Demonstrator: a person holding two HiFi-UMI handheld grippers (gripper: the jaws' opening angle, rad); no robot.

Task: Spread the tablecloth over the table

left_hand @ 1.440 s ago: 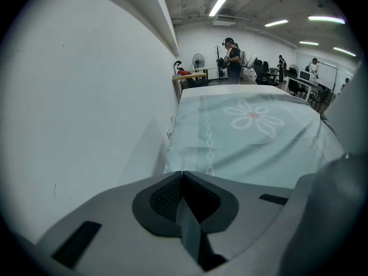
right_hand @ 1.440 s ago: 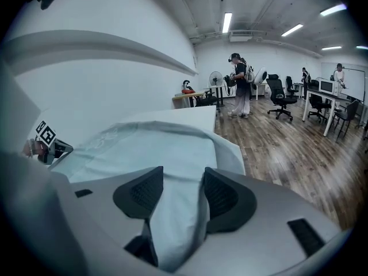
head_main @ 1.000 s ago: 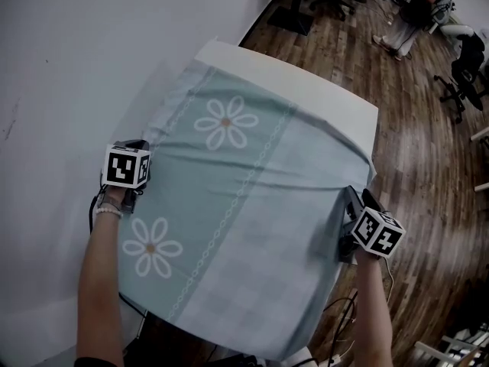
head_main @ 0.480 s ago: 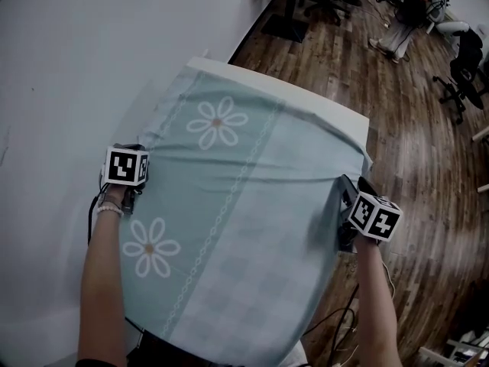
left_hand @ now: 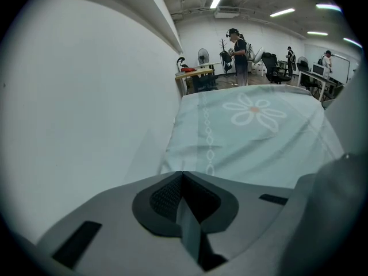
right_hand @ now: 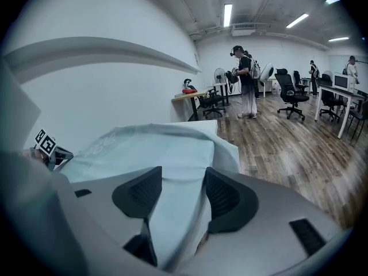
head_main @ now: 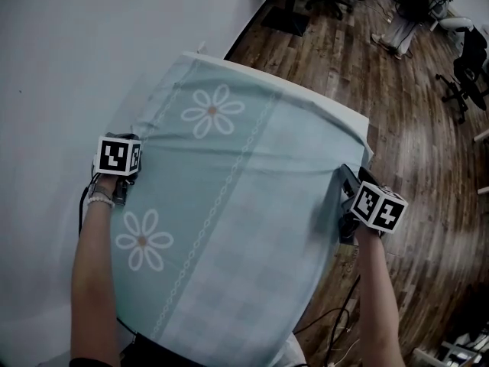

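The pale teal tablecloth (head_main: 229, 205) with white daisies lies over most of the table, whose white top (head_main: 336, 109) shows only as a thin strip at the far right edge. My left gripper (head_main: 122, 153) is at the cloth's left edge by the wall; in the left gripper view it (left_hand: 181, 174) is shut, with a fold of cloth (left_hand: 253, 131) pinched between the pads. My right gripper (head_main: 345, 186) is at the cloth's right edge. Its jaws (right_hand: 183, 180) have just been opening and stand wide apart, with the cloth (right_hand: 155, 154) draped loosely between them.
A pale wall (head_main: 61, 52) runs close along the table's left side. Wooden floor (head_main: 428, 167) lies to the right, with cables (head_main: 336, 319) near the table's near corner. Office chairs (head_main: 462, 75), a desk (left_hand: 195, 73) and people stand farther off.
The cloth has slid toward the table's far end, so less white tabletop shows there. Both grippers have moved that way along the cloth's edges.
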